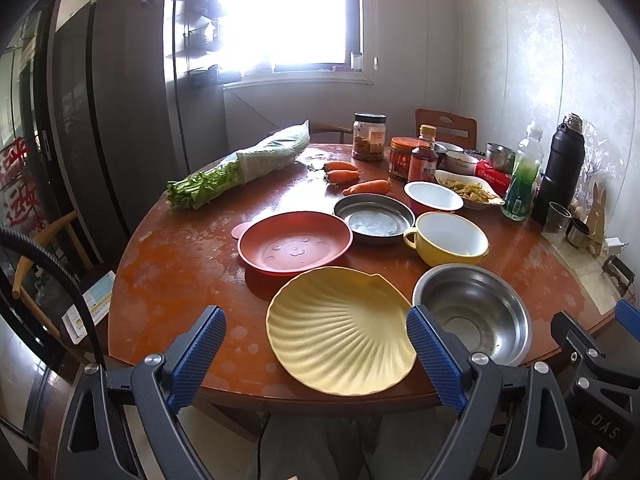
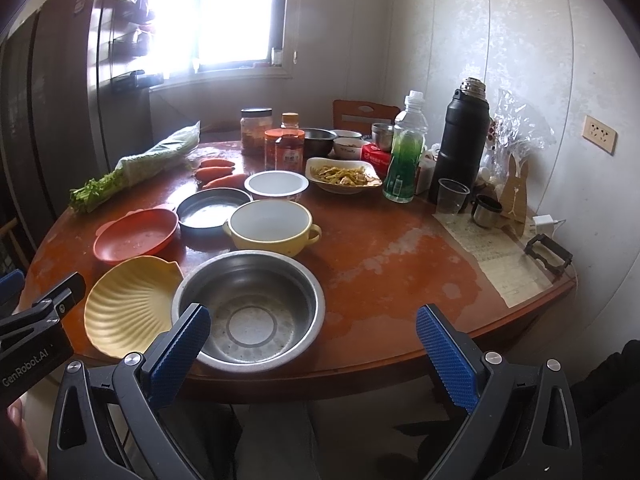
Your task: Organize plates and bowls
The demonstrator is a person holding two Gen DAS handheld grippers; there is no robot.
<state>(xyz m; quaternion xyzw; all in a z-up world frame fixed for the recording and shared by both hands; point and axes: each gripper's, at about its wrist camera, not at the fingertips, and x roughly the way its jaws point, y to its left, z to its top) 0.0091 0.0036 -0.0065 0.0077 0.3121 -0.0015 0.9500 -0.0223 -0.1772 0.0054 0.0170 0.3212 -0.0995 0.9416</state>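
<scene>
1. Nearest, over the table's front edge: left gripper and right gripper, both with blue pads spread wide, gripping nothing.
2. Just beyond, on the wooden table: yellow shell plate beside steel bowl, rims nearly touching.
3. Middle row: red bear plate (bear face visible only from the left wrist), steel plate, yellow handled bowl, white bowl.
4. Farther: 3 carrots, bagged greens, dish of food.
5. Only in the right wrist view: wall socket.
</scene>
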